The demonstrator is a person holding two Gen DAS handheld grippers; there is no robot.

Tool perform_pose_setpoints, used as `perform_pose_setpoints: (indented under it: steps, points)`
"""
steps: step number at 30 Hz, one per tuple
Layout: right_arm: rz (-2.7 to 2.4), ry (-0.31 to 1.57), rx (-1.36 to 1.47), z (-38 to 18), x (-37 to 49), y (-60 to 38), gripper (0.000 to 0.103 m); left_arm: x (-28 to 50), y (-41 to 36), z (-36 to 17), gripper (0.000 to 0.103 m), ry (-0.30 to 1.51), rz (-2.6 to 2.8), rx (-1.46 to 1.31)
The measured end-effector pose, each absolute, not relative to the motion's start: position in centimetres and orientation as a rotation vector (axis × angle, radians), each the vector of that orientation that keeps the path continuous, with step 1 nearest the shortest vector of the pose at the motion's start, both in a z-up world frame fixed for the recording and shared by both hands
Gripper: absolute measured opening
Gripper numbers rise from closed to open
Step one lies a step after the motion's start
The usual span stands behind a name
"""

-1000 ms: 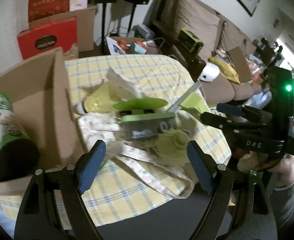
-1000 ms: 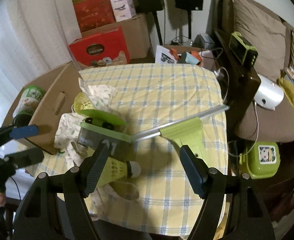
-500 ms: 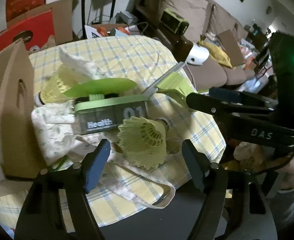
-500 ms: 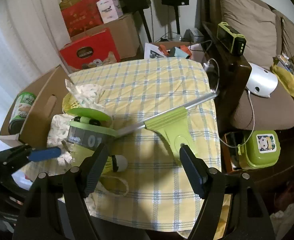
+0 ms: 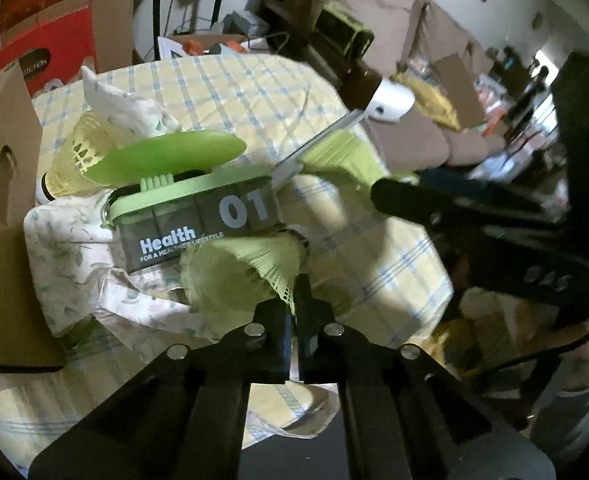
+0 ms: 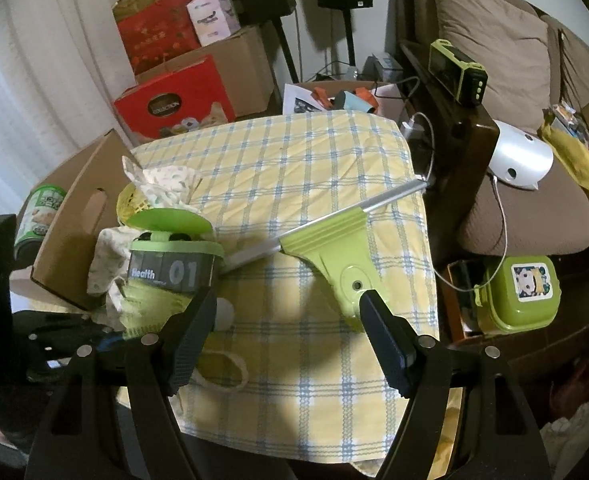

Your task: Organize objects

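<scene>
A yellow-green shuttlecock (image 5: 246, 276) lies near the table's front edge, in front of a grey and green "Health 01" container (image 5: 198, 224). My left gripper (image 5: 296, 304) is shut on the rim of its skirt. The shuttlecock (image 6: 150, 308) also shows in the right wrist view, below the container (image 6: 170, 268). A second shuttlecock (image 5: 74, 160) lies behind the container by a patterned cloth (image 5: 70, 252). A green squeegee (image 6: 334, 248) with a metal handle lies across the checked tablecloth (image 6: 302, 160). My right gripper (image 6: 290, 340) is open and empty above the table's front edge.
An open cardboard box (image 6: 70, 224) stands at the table's left, with a green can (image 6: 38, 216) in it. Red boxes (image 6: 174, 100) are stacked behind. A dark side table (image 6: 450, 112) and a brown sofa (image 6: 534, 184) stand right. A green lunch box (image 6: 518, 292) sits on the floor.
My left gripper moved forward and closed on the shuttlecock's skirt; it was open a second ago. My right gripper drew back slightly and stays open.
</scene>
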State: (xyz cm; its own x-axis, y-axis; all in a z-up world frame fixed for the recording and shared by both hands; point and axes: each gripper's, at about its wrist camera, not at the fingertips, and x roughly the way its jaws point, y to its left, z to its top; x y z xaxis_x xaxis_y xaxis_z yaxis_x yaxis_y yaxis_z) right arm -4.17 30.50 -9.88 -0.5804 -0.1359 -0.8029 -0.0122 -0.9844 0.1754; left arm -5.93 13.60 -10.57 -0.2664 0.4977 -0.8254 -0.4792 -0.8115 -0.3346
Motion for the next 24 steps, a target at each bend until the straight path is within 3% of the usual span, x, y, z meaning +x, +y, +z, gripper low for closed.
perform_pose_setpoints:
  steps: [24]
  points:
    - [-2.617, -0.245, 1.300, -8.4, -7.4, 27.7, 0.073, -5.7, 4.6, 0.0, 0.001, -0.185, 2.297, -1.174]
